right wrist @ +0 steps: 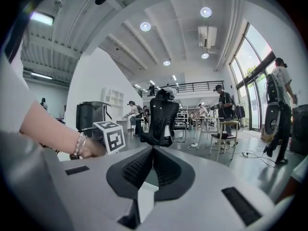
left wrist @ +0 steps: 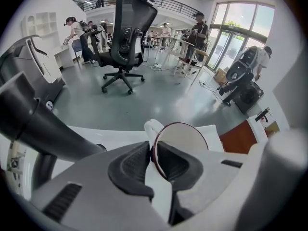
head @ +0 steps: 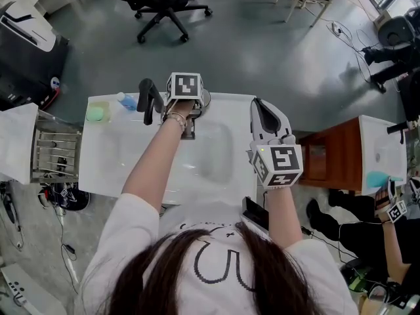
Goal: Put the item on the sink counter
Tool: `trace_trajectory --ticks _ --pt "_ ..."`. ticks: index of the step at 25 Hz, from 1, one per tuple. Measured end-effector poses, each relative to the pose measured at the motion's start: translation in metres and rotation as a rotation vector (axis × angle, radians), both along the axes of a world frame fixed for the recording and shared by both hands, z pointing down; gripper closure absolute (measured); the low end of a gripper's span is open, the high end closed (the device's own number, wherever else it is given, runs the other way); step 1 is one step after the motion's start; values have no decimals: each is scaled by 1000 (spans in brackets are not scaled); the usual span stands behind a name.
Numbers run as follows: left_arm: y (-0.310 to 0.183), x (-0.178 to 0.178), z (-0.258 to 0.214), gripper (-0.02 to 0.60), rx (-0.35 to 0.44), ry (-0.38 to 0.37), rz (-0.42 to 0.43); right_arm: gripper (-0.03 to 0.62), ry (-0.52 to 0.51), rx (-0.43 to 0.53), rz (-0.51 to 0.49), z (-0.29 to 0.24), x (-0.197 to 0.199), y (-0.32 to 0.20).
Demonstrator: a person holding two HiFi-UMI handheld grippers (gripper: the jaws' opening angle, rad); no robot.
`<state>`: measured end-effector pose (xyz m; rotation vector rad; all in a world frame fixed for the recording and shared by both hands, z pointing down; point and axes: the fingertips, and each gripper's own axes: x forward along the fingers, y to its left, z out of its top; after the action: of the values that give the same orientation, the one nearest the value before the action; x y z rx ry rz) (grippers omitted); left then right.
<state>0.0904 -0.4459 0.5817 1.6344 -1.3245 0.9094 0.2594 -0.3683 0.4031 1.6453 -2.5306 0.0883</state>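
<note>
**Ana:** How did the left claw [left wrist: 153, 146] stand?

**Ben:** Its pads were shut on the edge of a small round mirror [left wrist: 180, 138] with a dark red rim. The mirror sat almost upright between them, leaning a little. A white part of it showed just behind the rim.

**Ana:** And where was that mirror over the sink?

**Ben:** At the back of the white tabletop [head: 111, 156], just right of the black faucet [head: 149, 98] and behind the basin [head: 210, 153]. From the head view its grey disc peeked out beside the claw's marker cube. Whether it touched the tabletop could not be told.

**Ana:** The right claw [right wrist: 153, 150]?

**Ben:** Closed, pad tips meeting, with nothing between them. It hung near the tabletop's right edge, pointing almost level and well apart from the mirror.

**Ana:** Anything else nearby?

**Ben:** A bracelet [head: 176, 118] ringed the person's left wrist. A green bar [head: 97, 113] lay at the tabletop's back left corner, left of the faucet. A metal dish rack [head: 56, 153] stood just beside the tabletop's left end. Farther off, a black office chair [left wrist: 127, 37] stood on the grey floor.
</note>
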Motion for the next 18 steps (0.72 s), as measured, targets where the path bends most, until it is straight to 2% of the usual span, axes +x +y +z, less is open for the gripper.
trace_trajectory --ticks 2,8,12,18 --pt "-3 -1 3 519 8 11 -14 566 1 -1 -2 1 -1 1" --pt "-5 6 -4 349 50 65 21 566 16 -4 -14 6 -6 3" --pt "-3 12 -20 321 88 95 53 565 23 -3 -15 4 -7 5" --pt "7 10 -44 321 140 148 73 565 23 9 -11 -3 -15 11"
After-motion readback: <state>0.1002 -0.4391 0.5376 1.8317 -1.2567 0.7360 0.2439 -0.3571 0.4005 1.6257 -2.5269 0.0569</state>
